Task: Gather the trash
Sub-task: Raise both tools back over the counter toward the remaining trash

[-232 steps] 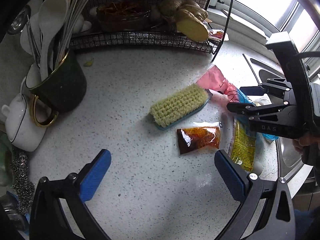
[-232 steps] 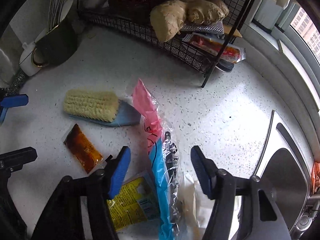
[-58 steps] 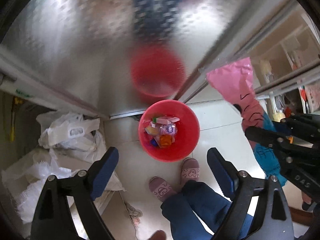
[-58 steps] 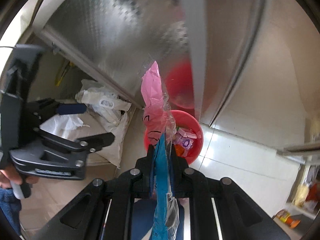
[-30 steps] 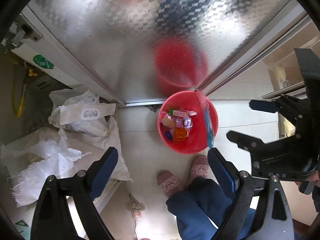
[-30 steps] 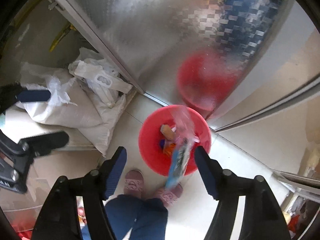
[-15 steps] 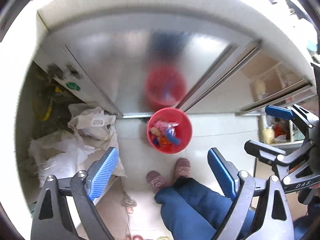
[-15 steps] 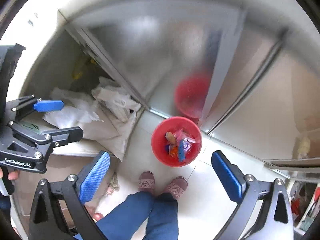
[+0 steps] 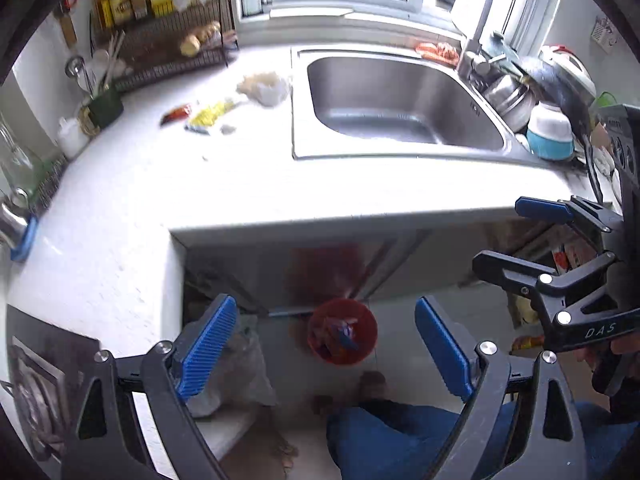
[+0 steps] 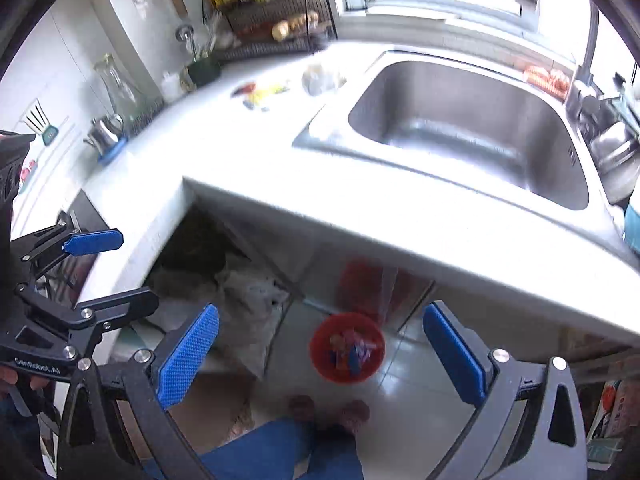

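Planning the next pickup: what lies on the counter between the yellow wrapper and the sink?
In the left wrist view, a pale crumpled bag lies between the yellow wrapper and the sink, close to the sink's left rim.

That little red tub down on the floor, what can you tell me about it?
The round red plastic bin stands upright on the pale tiled floor, close in front of the shiny metal cabinet door, which shows its blurred red reflection. It is open-topped and holds a small heap of colourful wrappers, pink, orange and blue. A person's slippered feet are just in front of it, apart from it.
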`<state>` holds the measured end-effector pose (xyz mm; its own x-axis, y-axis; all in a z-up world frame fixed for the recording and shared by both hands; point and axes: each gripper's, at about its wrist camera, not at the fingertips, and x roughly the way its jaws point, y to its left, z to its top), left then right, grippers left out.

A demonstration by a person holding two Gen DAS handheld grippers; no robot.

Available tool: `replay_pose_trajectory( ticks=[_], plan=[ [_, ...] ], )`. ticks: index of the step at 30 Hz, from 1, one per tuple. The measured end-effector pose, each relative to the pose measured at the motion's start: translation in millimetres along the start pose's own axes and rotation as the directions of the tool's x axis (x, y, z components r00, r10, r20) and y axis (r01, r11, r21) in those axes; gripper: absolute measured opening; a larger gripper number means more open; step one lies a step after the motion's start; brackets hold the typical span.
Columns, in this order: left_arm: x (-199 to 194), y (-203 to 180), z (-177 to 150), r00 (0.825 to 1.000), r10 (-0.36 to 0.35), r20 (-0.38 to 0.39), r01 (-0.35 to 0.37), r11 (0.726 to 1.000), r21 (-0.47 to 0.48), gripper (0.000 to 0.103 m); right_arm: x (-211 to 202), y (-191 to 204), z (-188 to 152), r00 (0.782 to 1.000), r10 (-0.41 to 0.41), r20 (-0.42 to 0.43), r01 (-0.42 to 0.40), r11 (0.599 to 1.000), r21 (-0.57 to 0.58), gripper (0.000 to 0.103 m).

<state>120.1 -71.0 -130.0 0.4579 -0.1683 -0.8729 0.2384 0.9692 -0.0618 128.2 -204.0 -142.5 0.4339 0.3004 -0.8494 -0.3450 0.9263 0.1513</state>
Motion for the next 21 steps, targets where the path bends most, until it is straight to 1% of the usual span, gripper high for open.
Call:
replay_pose_trajectory(
  ticks=[3, 6, 9, 13, 17, 21],
  plan=[
    [-16.5, 10.1, 18.4, 0.999, 0.022, 0.039, -0.021, 1.000, -0.008, 0.090, -14.4, 3.5, 17.7, 0.999, -0.009, 0.054, 0.011, 0.999, -0.032, 0.102],
    [-26.7, 22.3, 40.3, 0.997, 0.050, 0.064, -0.049, 0.999, -0.015, 0.090, -17.3, 5.6, 37.6, 0.997, -0.007, 0.082, 0.012, 0.999, -0.052, 0.102],
    [-32.7, 38.0, 56.4, 0.996, 0.041, 0.080, -0.038, 0.998, -0.046, 0.090, -12.2, 9.4, 59.2, 0.996, -0.008, 0.090, 0.015, 0.997, -0.077, 0.102],
    [-28.5, 70.0, 77.2, 0.994, 0.072, 0.084, -0.068, 0.997, -0.045, 0.090, -0.6, 15.4, 85.7, 0.997, 0.000, 0.080, 0.008, 0.995, -0.095, 0.102],
    [-19.9, 114.1, 105.2, 0.992, 0.077, 0.096, -0.072, 0.995, -0.062, 0.090, 11.7, 24.3, 119.1, 0.998, -0.003, 0.062, 0.010, 0.994, -0.109, 0.102],
    [0.6, 154.5, 130.9, 0.995, 0.070, 0.077, -0.064, 0.995, -0.074, 0.090, 32.4, 33.9, 158.1, 0.998, -0.023, 0.055, 0.027, 0.996, -0.084, 0.102]
  ],
)
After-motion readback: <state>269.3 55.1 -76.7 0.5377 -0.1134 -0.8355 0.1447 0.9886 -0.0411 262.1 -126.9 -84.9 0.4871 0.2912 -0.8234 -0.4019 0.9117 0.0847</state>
